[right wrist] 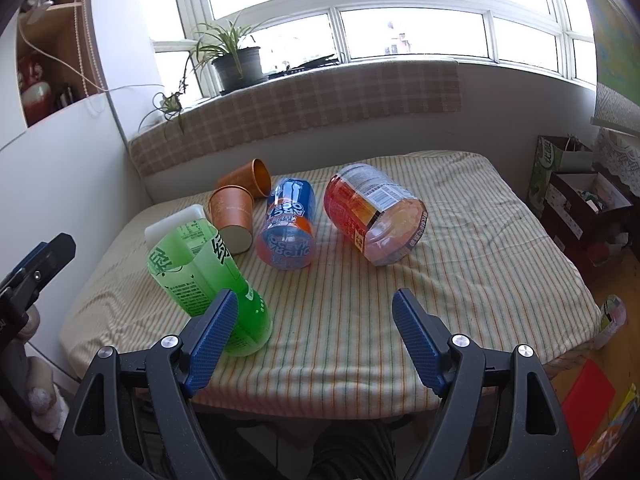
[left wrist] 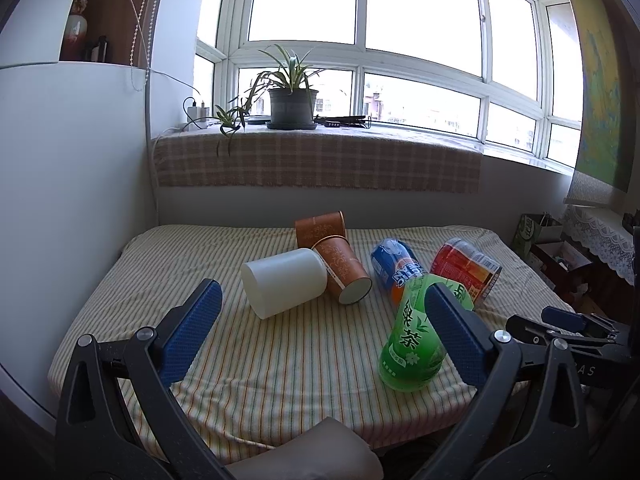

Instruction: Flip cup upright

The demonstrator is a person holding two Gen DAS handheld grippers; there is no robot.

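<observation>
Several cups lie on their sides on a striped tablecloth (left wrist: 280, 352). A green tea cup (left wrist: 416, 344) lies nearest, also in the right wrist view (right wrist: 204, 268). Behind it lie a blue cup (left wrist: 396, 268) (right wrist: 288, 224), a red cup (left wrist: 464, 268) (right wrist: 372, 216), a white cup (left wrist: 284, 284) (right wrist: 176, 224) and two orange paper cups (left wrist: 340, 268) (right wrist: 236, 212). My left gripper (left wrist: 324, 320) is open and empty above the table's front. My right gripper (right wrist: 314, 344) is open and empty, its left finger close beside the green cup.
A windowsill with a potted plant (left wrist: 292, 100) and a plaid cover runs behind the table. A white wall stands at the left. Boxes and bags (right wrist: 580, 192) stand on the floor at the right. The right gripper shows in the left wrist view (left wrist: 560, 320).
</observation>
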